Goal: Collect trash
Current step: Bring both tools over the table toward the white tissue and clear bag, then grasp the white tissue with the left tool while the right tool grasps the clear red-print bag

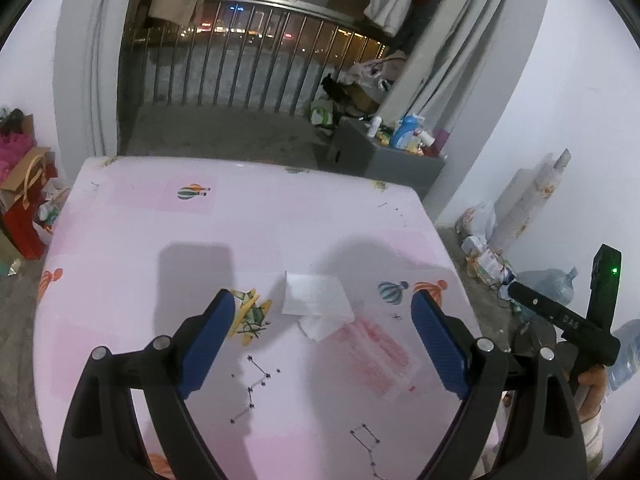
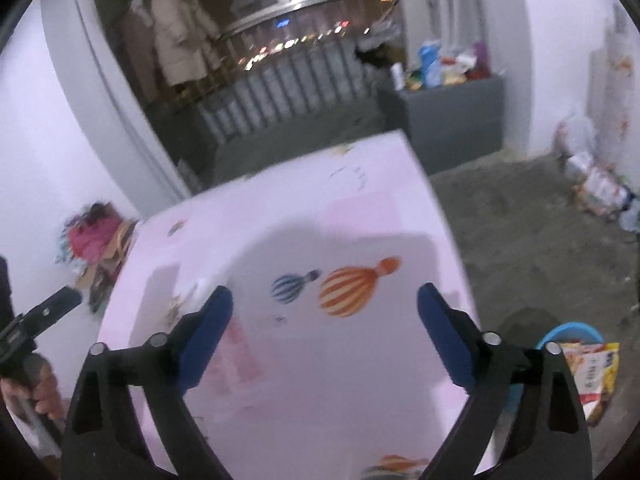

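Left gripper [image 1: 324,344]: spread wide and empty, poised over the worktop [image 1: 280,208], its blue pads either side of the trash.
Right gripper [image 2: 325,340]: also spread wide and holding nothing, above the printed balloons near the worktop's right edge.
Trash: a white tissue [image 1: 316,304] lies flat on the pink cover, at about 12 o'clock from the left gripper; a yellow wrapper [image 1: 250,314] lies just beside the left pad, at about 10 o'clock.
Bin: a blue bin [image 2: 570,334] stands on the floor at 3 o'clock from the right gripper, already holding snack packets [image 2: 590,372].
Risk, tissue: it is thin and flat, so pads closing from above may slide over it or pinch the cover with it.
Risk, wrapper: it sits so close to the left pad that a closing stroke may nudge it aside or catch it together with the tissue.
Risk, drop: light paper held by a corner could slip out on the way to the bin, which is off the worktop's edge and low.
Left view only: the tissue and wrapper sharply, and the right tool's black body at 3 o'clock.
Right view only: the bin and its contents; this view is blurred, and the tissue cannot be picked out in it.
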Demonstrator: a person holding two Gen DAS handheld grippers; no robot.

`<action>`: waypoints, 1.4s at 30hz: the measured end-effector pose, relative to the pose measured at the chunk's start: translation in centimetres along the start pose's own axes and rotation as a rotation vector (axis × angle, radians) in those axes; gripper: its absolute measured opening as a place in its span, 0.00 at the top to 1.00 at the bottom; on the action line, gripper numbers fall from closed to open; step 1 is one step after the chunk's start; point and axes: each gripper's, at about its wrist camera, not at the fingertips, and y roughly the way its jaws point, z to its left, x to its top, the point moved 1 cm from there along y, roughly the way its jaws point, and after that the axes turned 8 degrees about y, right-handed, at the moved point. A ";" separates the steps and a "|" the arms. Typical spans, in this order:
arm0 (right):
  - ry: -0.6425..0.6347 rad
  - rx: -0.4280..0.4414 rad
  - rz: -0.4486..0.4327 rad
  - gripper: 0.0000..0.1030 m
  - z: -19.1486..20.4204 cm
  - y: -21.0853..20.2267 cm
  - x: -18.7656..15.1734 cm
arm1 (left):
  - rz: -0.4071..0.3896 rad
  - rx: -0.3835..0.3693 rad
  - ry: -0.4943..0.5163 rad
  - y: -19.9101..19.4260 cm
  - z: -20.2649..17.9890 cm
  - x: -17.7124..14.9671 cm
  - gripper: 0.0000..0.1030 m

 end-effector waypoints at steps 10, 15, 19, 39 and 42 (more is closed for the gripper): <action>-0.058 0.065 0.286 0.48 4.0 7.6 -3.5 | 0.144 -0.088 0.085 10.4 -0.1 1.5 0.54; -0.152 0.015 0.350 0.65 6.0 10.1 -5.8 | 0.243 -0.086 0.188 15.3 -0.9 0.6 0.81; -0.276 -0.031 0.310 0.79 7.2 10.0 -6.7 | 0.322 -0.080 0.209 17.3 -0.9 -1.2 0.90; -0.004 -0.014 0.300 0.99 -3.1 0.8 -10.6 | 0.297 -0.245 0.054 9.4 -5.0 -9.3 0.81; 0.110 0.044 0.307 0.86 -4.7 -0.2 -10.9 | 0.251 -0.284 0.095 8.4 -6.5 -8.9 0.78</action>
